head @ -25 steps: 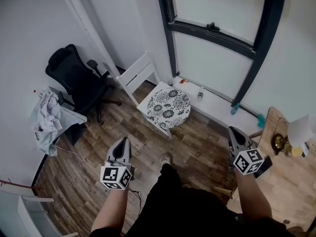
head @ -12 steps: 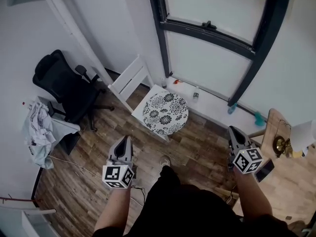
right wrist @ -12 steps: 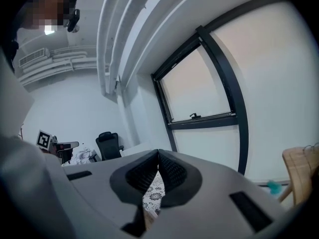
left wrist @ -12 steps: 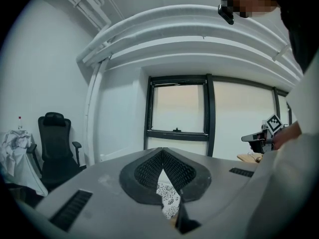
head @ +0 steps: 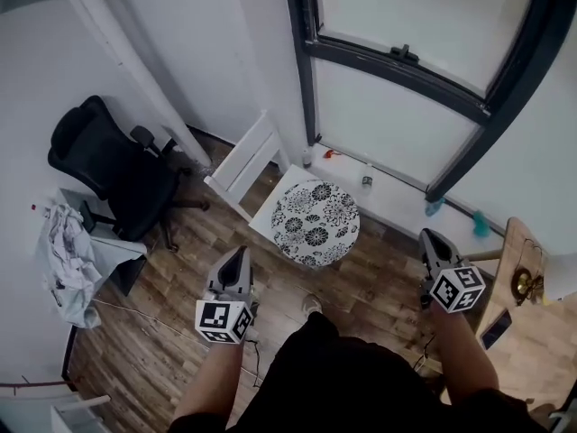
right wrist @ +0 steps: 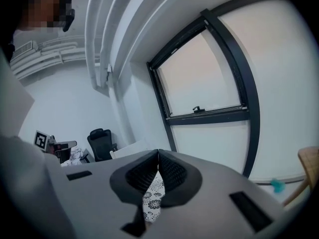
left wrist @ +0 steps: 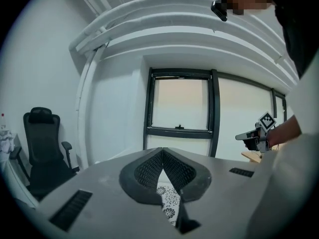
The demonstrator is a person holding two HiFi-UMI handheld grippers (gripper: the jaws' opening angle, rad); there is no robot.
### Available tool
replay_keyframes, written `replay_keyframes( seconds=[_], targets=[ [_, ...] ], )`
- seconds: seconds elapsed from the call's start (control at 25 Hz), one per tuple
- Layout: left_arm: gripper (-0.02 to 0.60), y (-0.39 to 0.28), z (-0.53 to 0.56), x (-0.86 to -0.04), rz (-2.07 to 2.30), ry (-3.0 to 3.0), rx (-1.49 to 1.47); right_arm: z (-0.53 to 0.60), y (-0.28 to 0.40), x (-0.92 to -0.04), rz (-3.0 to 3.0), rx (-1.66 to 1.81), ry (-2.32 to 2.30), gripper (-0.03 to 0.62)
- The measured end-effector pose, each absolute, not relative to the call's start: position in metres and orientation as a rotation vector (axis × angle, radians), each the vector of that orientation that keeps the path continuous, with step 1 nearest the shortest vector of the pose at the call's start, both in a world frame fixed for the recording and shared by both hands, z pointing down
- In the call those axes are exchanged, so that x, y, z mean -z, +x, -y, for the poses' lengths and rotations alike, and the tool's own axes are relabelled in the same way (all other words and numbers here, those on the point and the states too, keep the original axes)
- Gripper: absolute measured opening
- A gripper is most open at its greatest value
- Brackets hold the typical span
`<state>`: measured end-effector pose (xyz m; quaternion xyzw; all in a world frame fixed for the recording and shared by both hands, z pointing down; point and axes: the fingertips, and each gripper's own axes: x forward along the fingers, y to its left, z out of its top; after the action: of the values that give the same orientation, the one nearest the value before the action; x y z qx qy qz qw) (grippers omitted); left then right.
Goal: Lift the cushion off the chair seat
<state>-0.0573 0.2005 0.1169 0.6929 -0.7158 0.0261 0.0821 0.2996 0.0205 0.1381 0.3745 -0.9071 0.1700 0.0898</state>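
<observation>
A round white cushion (head: 316, 223) with black flower print lies on the seat of a white wooden chair (head: 242, 159) below the window. Slivers of the cushion (left wrist: 167, 201) show past the left jaws and of the cushion (right wrist: 151, 195) past the right jaws. My left gripper (head: 238, 258) is shut and empty, short of the chair on its near left side. My right gripper (head: 427, 238) is also shut and empty, apart from the cushion on its right. Neither touches the chair.
A black office chair (head: 113, 169) stands by the left wall, with a pile of cloth (head: 63, 251) on a stand beside it. A dark-framed window (head: 410, 57) rises behind the white chair, with small items on its sill (head: 397, 197). A wooden table (head: 518, 305) sits at right.
Both grippers have travelled forward toward the white chair, which now lies closer and more central in the head view. Both pairs of jaws stayed shut.
</observation>
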Motion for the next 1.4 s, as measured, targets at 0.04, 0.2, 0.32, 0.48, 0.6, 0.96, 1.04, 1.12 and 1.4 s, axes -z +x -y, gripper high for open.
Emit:
replay_keyframes(
  seconds=[0.04, 0.2, 0.32, 0.48, 0.6, 0.96, 1.04, 1.12, 1.4],
  targets=[
    [0.005, -0.067, -0.194, -0.117, 2.131, 2.081, -0.08, -0.014, 0.291, -0.139, 2.685, -0.506, 1.124, 0.011],
    [0.005, -0.108, -0.176, -0.127, 2.117, 2.09, -0.078, 0.005, 0.247, -0.129, 2.688, -0.427, 1.168, 0.011],
    [0.005, -0.136, -0.161, -0.135, 2.11, 2.071, -0.046, 0.017, 0.219, -0.123, 2.698, -0.395, 1.166, 0.011],
    [0.005, -0.158, -0.145, -0.137, 2.092, 2.086, -0.027, 0.02, 0.191, -0.113, 2.716, -0.37, 1.107, 0.011],
    [0.005, -0.169, -0.132, -0.143, 2.1, 2.078, -0.013, 0.03, 0.183, -0.114, 2.708, -0.341, 1.088, 0.011],
    [0.005, -0.188, -0.117, -0.194, 2.107, 1.973, -0.075, 0.075, 0.164, -0.151, 2.68, -0.339, 1.033, 0.011],
    [0.005, -0.194, -0.115, -0.209, 2.122, 1.922, -0.082, 0.09, 0.157, -0.168, 2.673, -0.356, 1.012, 0.011],
    [0.005, -0.195, -0.11, -0.225, 2.118, 1.885, -0.104, 0.102, 0.151, -0.188, 2.673, -0.378, 0.985, 0.011],
    [0.005, -0.188, -0.086, -0.268, 2.13, 1.811, -0.155, 0.14, 0.135, -0.259, 2.683, -0.423, 0.915, 0.011]
  ],
)
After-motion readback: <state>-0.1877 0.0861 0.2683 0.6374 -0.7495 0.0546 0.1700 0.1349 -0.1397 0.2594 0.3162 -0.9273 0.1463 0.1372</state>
